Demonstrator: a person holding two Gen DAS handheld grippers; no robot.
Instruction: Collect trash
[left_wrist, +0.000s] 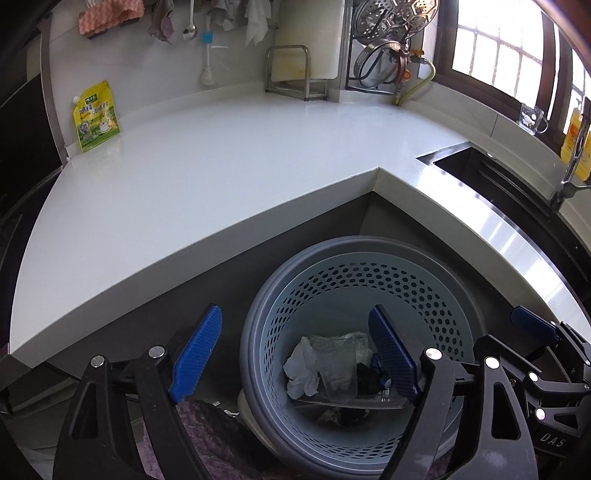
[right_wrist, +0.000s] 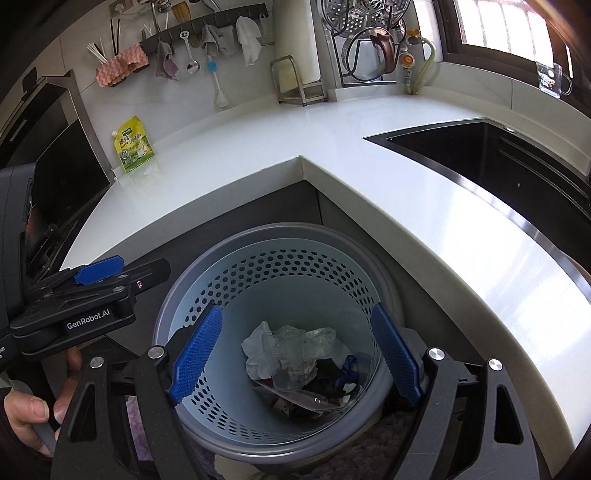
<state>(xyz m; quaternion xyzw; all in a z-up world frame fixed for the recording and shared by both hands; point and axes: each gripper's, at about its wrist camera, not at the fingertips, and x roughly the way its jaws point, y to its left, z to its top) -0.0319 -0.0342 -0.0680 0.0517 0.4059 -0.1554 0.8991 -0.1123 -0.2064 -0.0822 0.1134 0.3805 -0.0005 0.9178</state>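
- Two grippers hang over a perforated trash basket (left_wrist: 354, 266) that stands on the floor in the inner corner of an L-shaped white countertop (left_wrist: 207, 177).
- Left gripper (left_wrist: 295, 354): its blue-padded fingers (left_wrist: 197, 350) are spread wide, with nothing between them; one finger is outside the basket's rim, the other over its opening.
- Right gripper (right_wrist: 295, 354): its blue fingers (right_wrist: 397, 354) are likewise spread wide and empty, both over the basket's mouth.
- In the left wrist view the right gripper shows at the right edge; in the right wrist view the left gripper sits at the left edge, with a person's hand (right_wrist: 33, 410) on its handle.
- Trash lies at the bottom of the basket: a crumpled white tissue (right_wrist: 258, 354), a crushed clear plastic piece (right_wrist: 295, 350) touching it, a flat wrapper (right_wrist: 295, 398) beneath them, and small dark and blue scraps (right_wrist: 347, 369) beside them.
- On the countertop, a yellow-green spouted pouch (left_wrist: 95, 117) leans upright against the wall, well apart from the basket.
- A dark sink (right_wrist: 498, 162) is set into the counter's right arm.
- A metal rack (left_wrist: 295, 74) stands at the back wall; cloths and a ladle (left_wrist: 190, 22) hang above it.
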